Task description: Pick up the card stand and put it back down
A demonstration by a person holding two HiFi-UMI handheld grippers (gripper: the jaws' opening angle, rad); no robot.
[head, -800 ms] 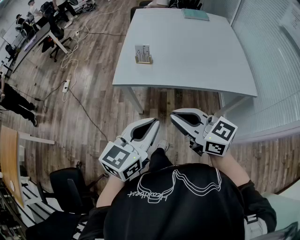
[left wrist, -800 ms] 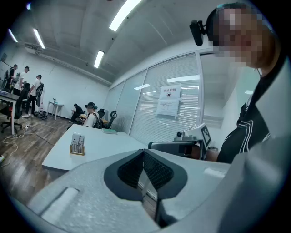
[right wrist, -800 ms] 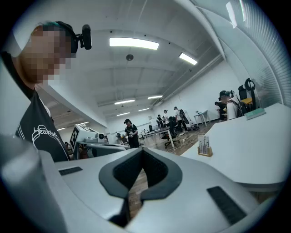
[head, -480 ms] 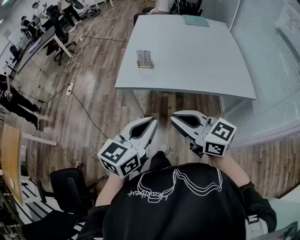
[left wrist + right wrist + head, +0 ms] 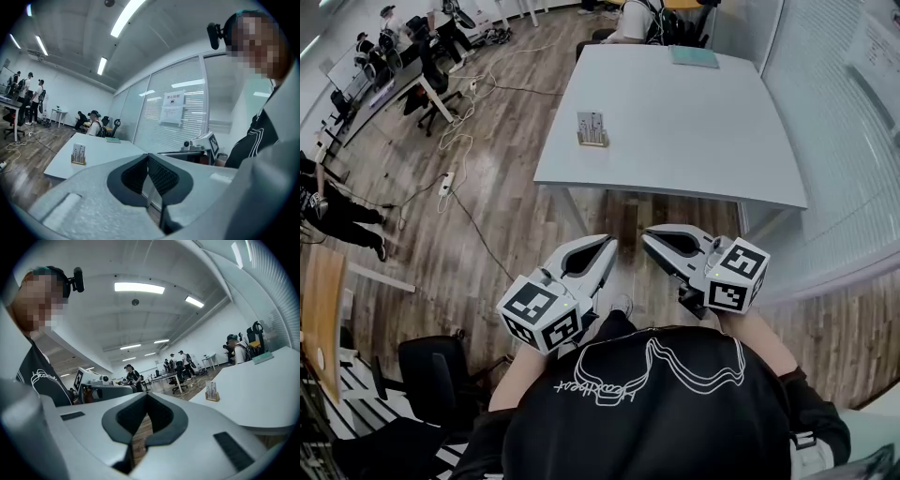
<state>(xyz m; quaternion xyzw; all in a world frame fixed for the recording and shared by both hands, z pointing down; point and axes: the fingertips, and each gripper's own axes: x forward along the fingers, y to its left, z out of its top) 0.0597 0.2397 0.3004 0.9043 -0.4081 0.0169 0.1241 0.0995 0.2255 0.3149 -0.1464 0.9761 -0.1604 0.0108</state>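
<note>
Shows card stand (image 5: 592,130) near left edge of desk (image 5: 694,122): pale upright cards, wooden base. Holds left gripper (image 5: 607,246) and right gripper (image 5: 649,234) jaws pressed together, empty.

Card stand (image 5: 592,129) on table (image 5: 694,141), near left edge.

Head cam: set above the person, aimed steeply down; left gripper (image 5: 607,244) & right gripper (image 5: 649,234) are seen close at 6 o'clock, table (image 5: 694,122) far at 12. Gripper cams: held low, aimed approx. level along own jaws, table well off. Card stand (image 5: 592,129) is shared by all 3 views.
</note>
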